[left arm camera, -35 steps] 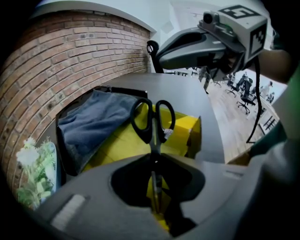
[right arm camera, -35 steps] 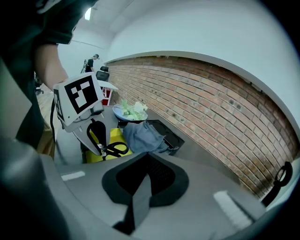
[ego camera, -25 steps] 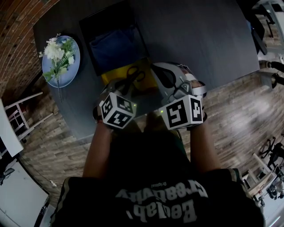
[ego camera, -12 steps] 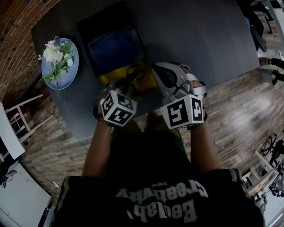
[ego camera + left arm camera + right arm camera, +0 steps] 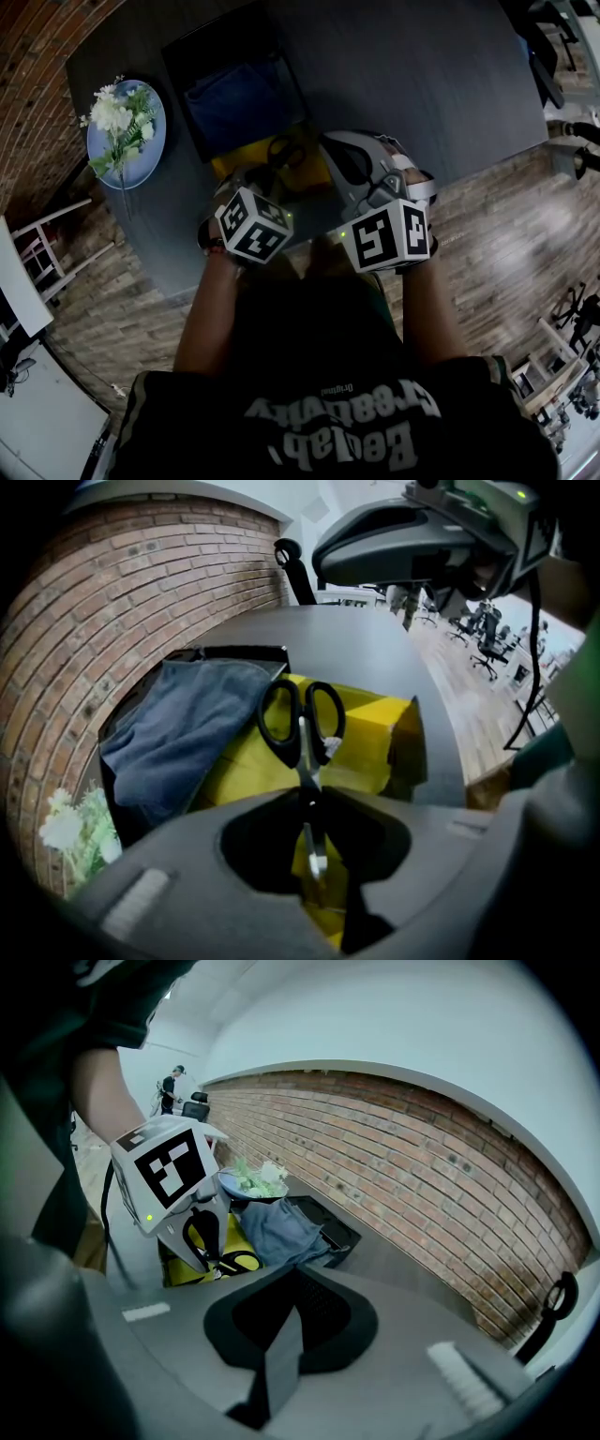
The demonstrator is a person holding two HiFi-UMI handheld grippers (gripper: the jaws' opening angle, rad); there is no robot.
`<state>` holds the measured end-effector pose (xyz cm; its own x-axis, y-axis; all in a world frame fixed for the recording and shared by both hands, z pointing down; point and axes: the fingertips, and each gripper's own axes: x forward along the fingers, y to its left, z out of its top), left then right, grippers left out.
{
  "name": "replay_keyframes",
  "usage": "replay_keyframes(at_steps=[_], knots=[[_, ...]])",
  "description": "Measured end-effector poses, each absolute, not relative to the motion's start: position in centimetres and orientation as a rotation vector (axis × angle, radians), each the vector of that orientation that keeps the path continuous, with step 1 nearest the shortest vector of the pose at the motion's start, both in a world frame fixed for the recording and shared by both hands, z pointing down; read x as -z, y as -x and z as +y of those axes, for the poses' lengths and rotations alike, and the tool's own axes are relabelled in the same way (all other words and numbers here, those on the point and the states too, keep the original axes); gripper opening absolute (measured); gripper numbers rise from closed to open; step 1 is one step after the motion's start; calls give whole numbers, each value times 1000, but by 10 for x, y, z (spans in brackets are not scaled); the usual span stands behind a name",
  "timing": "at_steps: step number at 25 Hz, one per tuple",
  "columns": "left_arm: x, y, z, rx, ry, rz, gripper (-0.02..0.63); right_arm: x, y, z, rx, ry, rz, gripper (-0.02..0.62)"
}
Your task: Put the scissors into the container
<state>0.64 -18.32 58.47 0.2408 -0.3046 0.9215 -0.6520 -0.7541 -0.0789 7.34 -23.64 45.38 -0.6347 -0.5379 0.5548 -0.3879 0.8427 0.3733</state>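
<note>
One level lift toward the black container [image 5: 230, 652] was needed, left gripper [image 5: 307, 810] clamping the scissors [image 5: 306, 761] by the blades, right gripper [image 5: 281, 1335] closed empty.

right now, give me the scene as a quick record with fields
left gripper: shut on the blades of the scissors, handles pointing away
right gripper: shut, nothing between its jaws
scissors: over the yellow item, not in the container
container: black, open, blue cloth inside, just beyond the yellow item
table: dark, also bears a blue plate of flowers
</note>
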Motion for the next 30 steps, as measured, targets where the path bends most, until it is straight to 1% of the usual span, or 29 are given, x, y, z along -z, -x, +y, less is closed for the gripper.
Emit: replay_keyframes(at_steps=[7,26,30], knots=[[-586,-7,-182,-1551,-2191,-879,80,-453,-73,-235,292,-669,-2336,6],[-583,-8,-183,-1534,-2218,-916,81,-455,-71,-229,289,-657,-2335,6],[-584,-9,-182,-1533,-2200,-915,110,-456,-72,-228,286,-658,-2334,6]])
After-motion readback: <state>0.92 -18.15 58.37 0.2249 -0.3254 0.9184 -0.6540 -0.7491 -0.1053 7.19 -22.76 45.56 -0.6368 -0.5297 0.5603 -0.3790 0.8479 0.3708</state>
